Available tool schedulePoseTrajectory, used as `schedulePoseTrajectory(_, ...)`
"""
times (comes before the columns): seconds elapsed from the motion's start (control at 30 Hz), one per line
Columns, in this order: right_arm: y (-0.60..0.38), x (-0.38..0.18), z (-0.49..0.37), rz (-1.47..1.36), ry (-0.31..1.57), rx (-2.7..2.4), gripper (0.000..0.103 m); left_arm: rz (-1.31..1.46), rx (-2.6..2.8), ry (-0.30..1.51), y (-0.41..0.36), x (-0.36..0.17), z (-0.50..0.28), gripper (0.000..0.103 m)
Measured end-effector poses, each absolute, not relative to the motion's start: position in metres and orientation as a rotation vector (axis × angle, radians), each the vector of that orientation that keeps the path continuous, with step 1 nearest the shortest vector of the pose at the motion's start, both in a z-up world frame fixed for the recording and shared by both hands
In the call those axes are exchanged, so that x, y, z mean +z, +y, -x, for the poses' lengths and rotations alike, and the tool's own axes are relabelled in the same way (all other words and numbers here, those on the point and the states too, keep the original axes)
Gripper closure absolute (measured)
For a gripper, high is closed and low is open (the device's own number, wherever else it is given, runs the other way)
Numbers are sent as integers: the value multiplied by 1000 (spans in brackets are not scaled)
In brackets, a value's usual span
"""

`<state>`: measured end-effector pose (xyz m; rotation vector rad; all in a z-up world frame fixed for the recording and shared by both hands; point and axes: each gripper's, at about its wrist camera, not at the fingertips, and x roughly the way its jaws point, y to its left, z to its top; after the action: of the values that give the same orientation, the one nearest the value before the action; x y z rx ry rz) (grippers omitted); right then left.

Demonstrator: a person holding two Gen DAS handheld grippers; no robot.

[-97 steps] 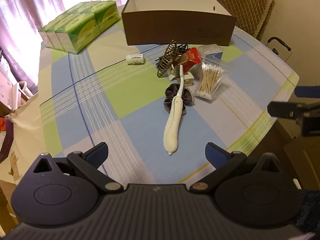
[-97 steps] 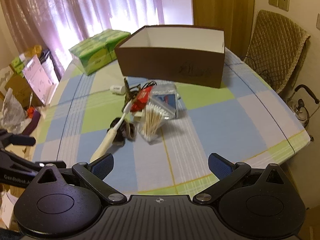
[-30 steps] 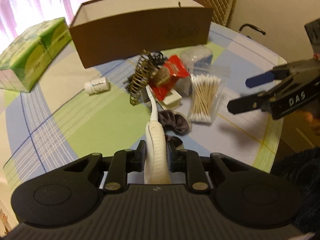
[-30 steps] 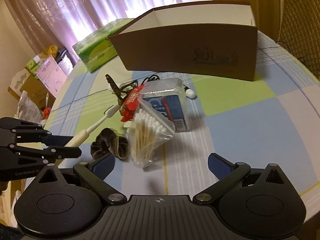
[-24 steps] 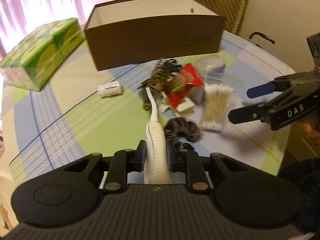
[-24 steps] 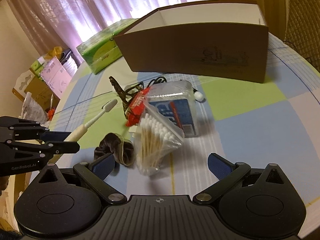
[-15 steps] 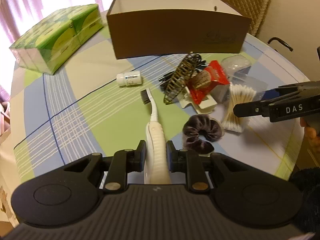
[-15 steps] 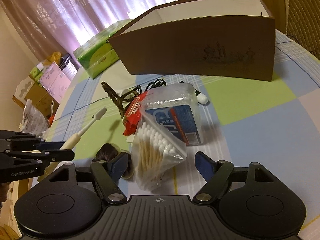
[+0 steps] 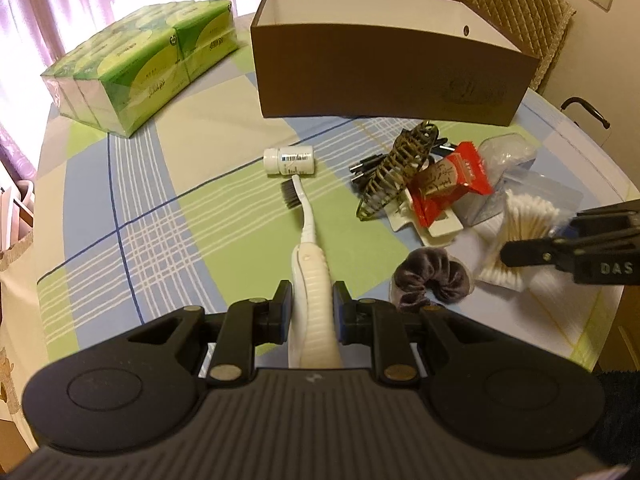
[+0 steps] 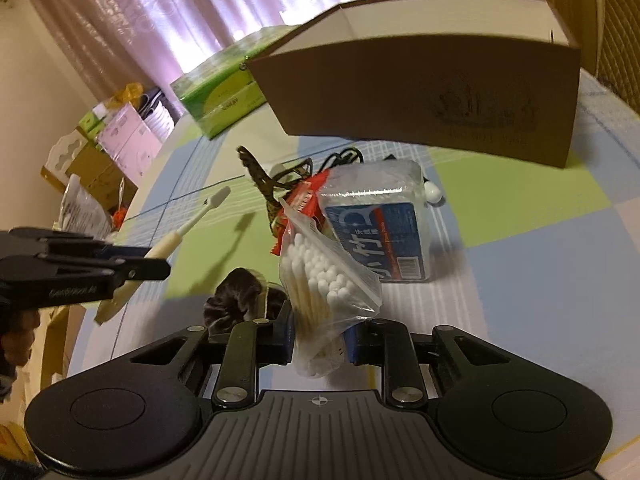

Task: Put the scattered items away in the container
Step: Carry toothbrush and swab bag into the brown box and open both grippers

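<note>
The box (image 9: pixel 384 76) looks like matt brown cardboard, white inside. A woven checked cloth (image 9: pixel 168 216) covers the surface. The toothbrush (image 9: pixel 310 264) handle is ribbed cream plastic (slightly glossy). The cotton swabs' bag (image 10: pixel 332 276) is clear, shiny film; the scrunchie (image 9: pixel 430 280) looks velvety. The tissue packs (image 9: pixel 148 60) wear glossy wrap.

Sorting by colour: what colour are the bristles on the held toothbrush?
Dark grey, on a white toothbrush; clearest in the left wrist view.
</note>
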<state>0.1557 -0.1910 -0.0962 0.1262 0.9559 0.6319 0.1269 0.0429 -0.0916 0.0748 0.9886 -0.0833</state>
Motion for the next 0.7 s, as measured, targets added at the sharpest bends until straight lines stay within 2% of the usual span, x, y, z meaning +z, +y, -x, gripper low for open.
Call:
schedulePoseTrajectory(0.4, -213, -48, -145, -163, 865, 578, 76, -97, -136, 891, 28, -52, -128, 86)
schedulePoseTrajectory(0.7, -234, -10, -172, -203, 799, 586, 76, -87, -169, 799, 9, -16, -149, 86)
